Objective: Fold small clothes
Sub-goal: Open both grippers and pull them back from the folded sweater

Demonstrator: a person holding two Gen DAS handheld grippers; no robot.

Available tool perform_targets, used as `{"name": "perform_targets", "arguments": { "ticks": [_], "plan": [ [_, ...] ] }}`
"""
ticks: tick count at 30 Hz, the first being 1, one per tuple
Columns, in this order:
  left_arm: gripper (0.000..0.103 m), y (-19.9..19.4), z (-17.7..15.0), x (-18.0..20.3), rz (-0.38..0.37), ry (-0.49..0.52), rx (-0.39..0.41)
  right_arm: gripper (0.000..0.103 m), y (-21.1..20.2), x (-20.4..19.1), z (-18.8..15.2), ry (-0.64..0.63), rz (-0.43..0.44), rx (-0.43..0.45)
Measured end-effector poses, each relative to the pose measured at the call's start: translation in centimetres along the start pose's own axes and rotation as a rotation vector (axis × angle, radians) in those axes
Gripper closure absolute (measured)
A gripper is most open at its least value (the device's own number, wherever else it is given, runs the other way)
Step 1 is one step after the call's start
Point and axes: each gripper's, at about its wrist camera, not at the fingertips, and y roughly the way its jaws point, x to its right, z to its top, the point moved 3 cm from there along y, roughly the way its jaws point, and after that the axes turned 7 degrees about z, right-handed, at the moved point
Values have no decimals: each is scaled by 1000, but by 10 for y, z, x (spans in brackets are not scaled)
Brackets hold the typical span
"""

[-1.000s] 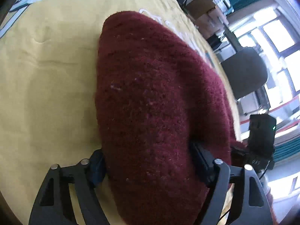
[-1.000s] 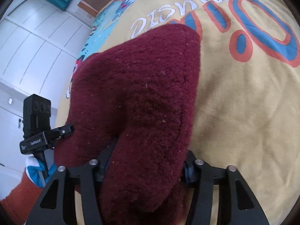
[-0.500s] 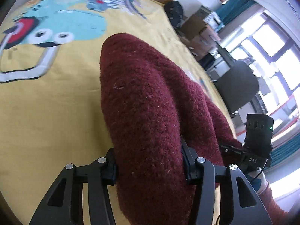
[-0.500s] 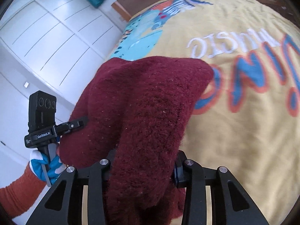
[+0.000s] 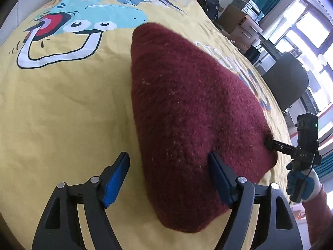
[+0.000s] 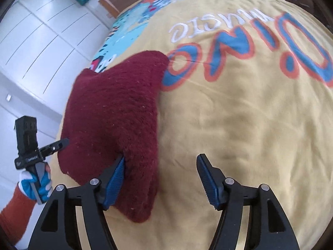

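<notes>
The maroon knitted garment (image 5: 187, 108) is lying folded into a thick pad on the yellow bedspread (image 5: 62, 114) of the bed, with its near edge toward both tools.

The left hand-held gripper (image 5: 169, 179) is standing with its jaws apart; they have just been opening. The near left corner of the garment is lying between the blue pads (image 5: 116, 177), but the left pad is showing a clear gap, so nothing is being clamped. The right hand-held gripper (image 6: 160, 180) is likewise standing apart, its jaws having just been opening. Its left pad is touching the near right edge of the garment, and its right pad is hovering over bare bedspread.

Judgement: each tool is positioned at one near corner because the two were carrying that edge together; the wide jaws are indicating a release, leaving the fold resting flat.

Readable writing: the bedspread print is showing, upside down in the right wrist view, "DINO" (image 6: 249, 48) in blue letters outlined in orange, and "MUSIC" (image 6: 218, 25) in white. Small lettering on the tool bodies is too small to read with confidence
</notes>
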Motion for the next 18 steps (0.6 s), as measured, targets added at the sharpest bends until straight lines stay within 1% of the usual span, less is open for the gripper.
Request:
{"name": "perform_targets", "arguments": {
  "ticks": [1, 2, 3, 5, 8, 10, 13, 14, 18],
  "plan": [
    [28, -1, -2, 1, 23, 2, 11, 34, 1, 1, 0, 5, -3, 5],
    [28, 3, 6, 7, 36, 0, 14, 34, 0, 1, -2, 23, -1, 16],
    [28, 3, 7, 8, 45, -9, 15, 34, 6, -1, 3, 38, 3, 27],
    [28, 2, 9, 8, 59, -17, 16, 34, 3, -1, -4, 65, 0, 59],
    [27, 0, 8, 9, 87, -9, 23, 34, 0, 0, -15, 96, -53, 83],
    [27, -1, 8, 9, 100, -16, 22, 34, -5, -6, -20, 98, -87, 105],
    [28, -9, 6, 14, 138, -25, 33, 34, -16, -17, -24, 87, -138, 145],
    [28, -13, 5, 16, 154, -25, 41, 33, -18, -21, -23, 81, -149, 158],
    [27, -33, -1, 20, 200, -36, 73, 33, -36, -26, -27, 80, -163, 185]
  ]
}}
